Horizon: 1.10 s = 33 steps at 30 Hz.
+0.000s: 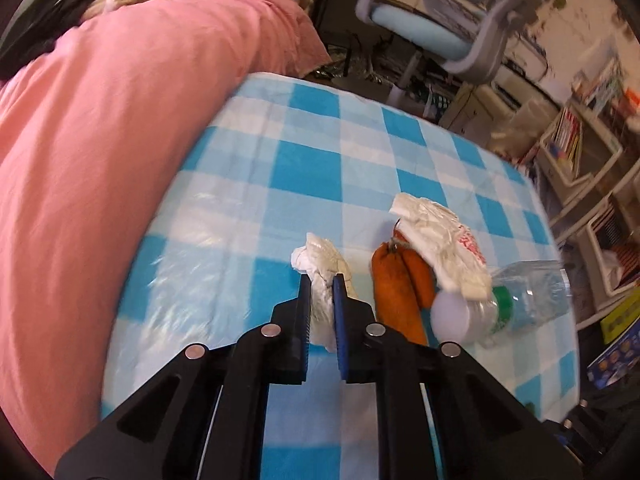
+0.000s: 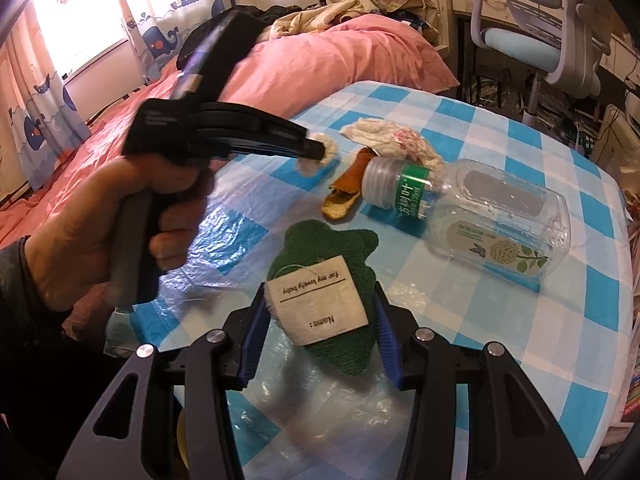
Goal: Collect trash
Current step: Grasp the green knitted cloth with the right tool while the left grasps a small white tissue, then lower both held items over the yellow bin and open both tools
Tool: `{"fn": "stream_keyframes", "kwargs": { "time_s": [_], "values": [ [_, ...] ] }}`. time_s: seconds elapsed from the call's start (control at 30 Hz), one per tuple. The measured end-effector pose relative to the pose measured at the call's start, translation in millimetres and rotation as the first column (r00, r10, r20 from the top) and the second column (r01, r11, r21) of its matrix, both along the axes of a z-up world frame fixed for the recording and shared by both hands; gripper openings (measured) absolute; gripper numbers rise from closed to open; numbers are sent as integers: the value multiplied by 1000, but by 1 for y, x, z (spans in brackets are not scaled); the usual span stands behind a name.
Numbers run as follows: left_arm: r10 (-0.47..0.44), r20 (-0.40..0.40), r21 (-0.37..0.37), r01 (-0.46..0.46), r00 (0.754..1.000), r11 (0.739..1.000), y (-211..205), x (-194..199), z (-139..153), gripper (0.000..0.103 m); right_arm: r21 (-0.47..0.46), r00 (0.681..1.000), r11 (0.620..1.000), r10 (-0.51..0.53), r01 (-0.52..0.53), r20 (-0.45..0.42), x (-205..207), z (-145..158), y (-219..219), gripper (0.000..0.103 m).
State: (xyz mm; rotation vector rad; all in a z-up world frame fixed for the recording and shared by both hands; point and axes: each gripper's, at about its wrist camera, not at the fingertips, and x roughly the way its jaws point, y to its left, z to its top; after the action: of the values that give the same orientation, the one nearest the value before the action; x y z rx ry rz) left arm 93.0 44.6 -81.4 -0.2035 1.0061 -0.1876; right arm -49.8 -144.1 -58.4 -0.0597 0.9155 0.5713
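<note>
On the blue-and-white checked table (image 1: 320, 152) my left gripper (image 1: 322, 280) is shut on a crumpled white tissue (image 1: 320, 254). Right of it lie orange peel (image 1: 396, 292), a crumpled white wrapper (image 1: 436, 236) and a clear plastic bottle (image 1: 528, 296) on its side. In the right wrist view a hand (image 2: 120, 208) holds the left gripper (image 2: 320, 150) at the tissue (image 2: 330, 146), with the peel (image 2: 344, 196), wrapper (image 2: 392, 138) and bottle (image 2: 480, 208) beyond. My right gripper (image 2: 320, 300) is shut on a green cloth piece (image 2: 348, 344) bearing a white label.
A bed with pink bedding (image 1: 100, 140) runs along the table's left side. A light-blue desk chair (image 1: 440, 32) stands behind the table, and shelves with books (image 1: 580, 152) are at the right. A clear plastic film (image 2: 224, 240) covers the tablecloth.
</note>
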Motion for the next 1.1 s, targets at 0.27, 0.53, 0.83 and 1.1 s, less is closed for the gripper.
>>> {"fn": "stream_keyframes", "kwargs": {
  "time_s": [0.27, 0.53, 0.83, 1.1],
  "values": [
    [-7, 87, -14, 9, 996, 1000, 13, -63, 40, 10, 12, 1000, 1000, 13, -13, 11, -13, 5, 9, 48],
    [-42, 125, 36, 38, 991, 999, 9, -137, 51, 10, 23, 1000, 999, 23, -23, 16, -44, 11, 14, 48],
    [-58, 112, 60, 52, 992, 997, 16, -211, 43, 10, 4, 996, 996, 85, -85, -6, -100, 3, 29, 48],
    [-98, 67, 83, 93, 993, 992, 13, -265, 30, 10, -9, 987, 991, 133, -134, -86, -144, -20, 46, 54]
  ]
}}
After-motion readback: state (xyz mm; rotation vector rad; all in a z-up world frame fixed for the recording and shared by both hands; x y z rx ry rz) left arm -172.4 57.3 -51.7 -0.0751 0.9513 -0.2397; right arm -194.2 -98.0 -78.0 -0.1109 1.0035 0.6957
